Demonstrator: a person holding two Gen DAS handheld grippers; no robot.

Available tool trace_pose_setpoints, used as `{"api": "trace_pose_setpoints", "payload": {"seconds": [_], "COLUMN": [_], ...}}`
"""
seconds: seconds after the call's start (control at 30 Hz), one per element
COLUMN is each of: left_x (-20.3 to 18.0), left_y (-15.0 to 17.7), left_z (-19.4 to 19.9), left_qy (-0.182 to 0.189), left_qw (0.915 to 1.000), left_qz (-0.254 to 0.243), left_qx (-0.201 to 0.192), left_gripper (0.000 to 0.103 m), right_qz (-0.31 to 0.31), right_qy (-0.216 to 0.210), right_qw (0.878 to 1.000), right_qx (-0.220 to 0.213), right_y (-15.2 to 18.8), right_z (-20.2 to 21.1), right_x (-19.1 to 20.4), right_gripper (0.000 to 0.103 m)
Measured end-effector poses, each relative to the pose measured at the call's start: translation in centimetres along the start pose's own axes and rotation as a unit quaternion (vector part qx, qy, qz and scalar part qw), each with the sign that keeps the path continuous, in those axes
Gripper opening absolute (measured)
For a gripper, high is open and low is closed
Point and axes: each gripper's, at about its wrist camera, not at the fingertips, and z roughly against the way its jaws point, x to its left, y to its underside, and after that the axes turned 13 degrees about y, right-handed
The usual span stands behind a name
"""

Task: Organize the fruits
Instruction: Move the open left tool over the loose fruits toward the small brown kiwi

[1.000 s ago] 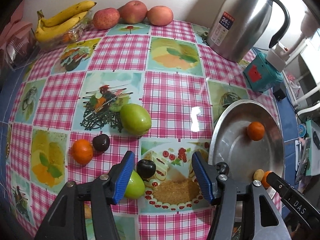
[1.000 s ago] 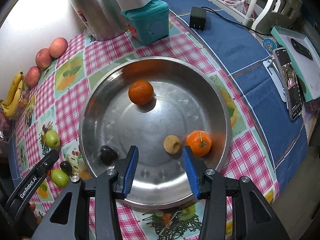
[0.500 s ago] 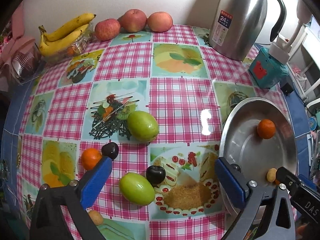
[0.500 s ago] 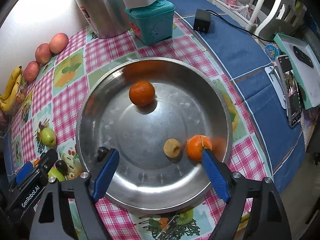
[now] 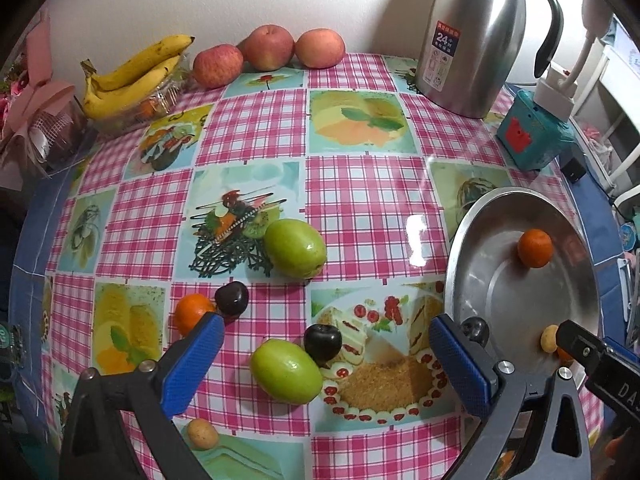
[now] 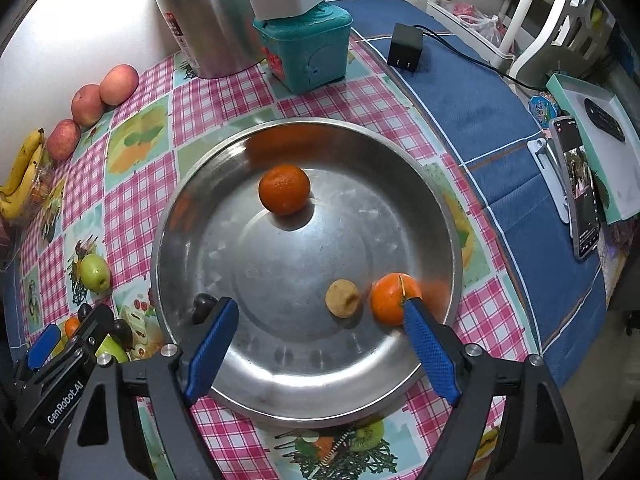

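My left gripper (image 5: 324, 356) is open wide and empty above a green fruit (image 5: 286, 372) and a dark plum (image 5: 322, 344) on the checked tablecloth. A second green fruit (image 5: 295, 248), another dark plum (image 5: 231, 298), an orange (image 5: 191, 314) and a small brown fruit (image 5: 202, 434) lie nearby. My right gripper (image 6: 320, 340) is open and empty over the near part of the steel bowl (image 6: 280, 396). The bowl holds two oranges (image 6: 284, 189) (image 6: 394, 298), a small brown fruit (image 6: 342, 298) and a dark plum (image 6: 203, 306).
Bananas (image 5: 132, 76) and three apples (image 5: 268, 48) sit along the back wall. A steel kettle (image 5: 476, 36) and a teal box (image 5: 532, 136) stand at the back right. A phone (image 6: 580, 196), a charger (image 6: 406, 50) and a box (image 6: 600, 136) lie on the blue cloth.
Both grippers have opened from a narrow gap to wide. The left gripper has drawn back and up from the green fruit and plum. The fruits have stayed put.
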Motion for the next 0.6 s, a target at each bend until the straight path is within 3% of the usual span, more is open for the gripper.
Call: {"api": "trace_pose_setpoints", "payload": {"seconds": [0.27,0.47,0.6], "left_x": [2.0,3.7,4.4], "left_y": [1.4,2.6,3.4], "left_z": [1.6,2.5,3.0], "left_qy": [-0.022,-0.029,-0.057], "left_qw": [0.9990,0.9991,0.9978], "left_qz": [-0.014,-0.007,-0.022], "left_qx": [-0.036,-0.030,-0.024], "left_gripper": [0.103,0.103,0.103], "right_qz": [0.013,0.039,0.052], "right_qy": [-0.005,-0.003,-0.006], "right_qw": [1.000,0.999,0.998], "right_qx": [-0.010,-0.012,-0.016], "right_y": [0.9,2.1,3.0], "right_z": [0.4,0.7,1.1], "right_x": [1.1,3.1,4.2], "right_gripper": [0.085,0.085,0.085]}}
